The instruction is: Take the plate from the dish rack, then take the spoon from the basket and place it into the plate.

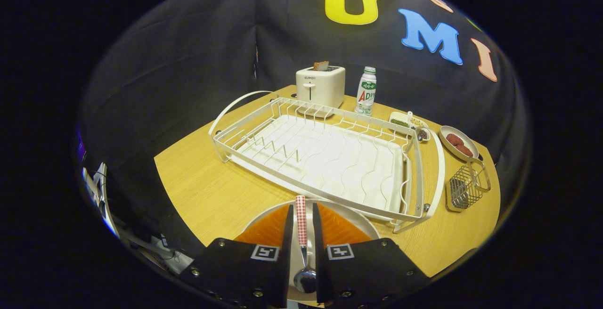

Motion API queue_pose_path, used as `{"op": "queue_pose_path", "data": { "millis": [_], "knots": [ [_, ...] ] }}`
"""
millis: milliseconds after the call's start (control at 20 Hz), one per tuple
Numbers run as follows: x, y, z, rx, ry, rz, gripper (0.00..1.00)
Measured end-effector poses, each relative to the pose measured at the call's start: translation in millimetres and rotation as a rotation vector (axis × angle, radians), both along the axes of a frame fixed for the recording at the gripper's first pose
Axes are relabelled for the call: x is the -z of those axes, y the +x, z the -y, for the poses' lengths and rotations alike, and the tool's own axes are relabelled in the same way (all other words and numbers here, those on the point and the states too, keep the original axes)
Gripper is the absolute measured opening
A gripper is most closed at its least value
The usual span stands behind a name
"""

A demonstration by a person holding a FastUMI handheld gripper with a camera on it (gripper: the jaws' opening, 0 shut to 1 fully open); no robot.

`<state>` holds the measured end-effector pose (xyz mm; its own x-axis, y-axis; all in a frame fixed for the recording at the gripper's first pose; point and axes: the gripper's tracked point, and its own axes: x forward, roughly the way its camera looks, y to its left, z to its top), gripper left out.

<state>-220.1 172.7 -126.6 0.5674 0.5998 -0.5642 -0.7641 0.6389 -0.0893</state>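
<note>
My gripper (302, 207) is shut on the spoon (301, 224), whose red-and-white checked handle stands up between the fingertips. Its metal bowl hangs low between the fingers. Right under the fingers lies the plate (351, 219), white in the middle with an orange band, on the wooden table just in front of the dish rack (330, 158). The white wire rack holds no dishes. The small wire basket (466, 189) stands to the right of the rack, beyond my right finger.
Behind the rack stand a white toaster (320, 86) with a slice in it and a green-labelled bottle (366, 91). A divided snack dish (409, 124) and a small dish of brown pieces (459, 142) sit at the back right. The wooden table's edge (471, 248) runs near the basket.
</note>
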Motion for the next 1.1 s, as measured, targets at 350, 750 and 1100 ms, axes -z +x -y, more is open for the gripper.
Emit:
{"op": "queue_pose_path", "data": {
  "millis": [350,750,1100],
  "knots": [
    [-7,5,-2,0.012,0.014,0.005,0.23],
    [-64,31,11,0.120,0.093,0.125,0.23],
    [-169,62,30,0.237,0.232,0.303,0.23]
  ]
}}
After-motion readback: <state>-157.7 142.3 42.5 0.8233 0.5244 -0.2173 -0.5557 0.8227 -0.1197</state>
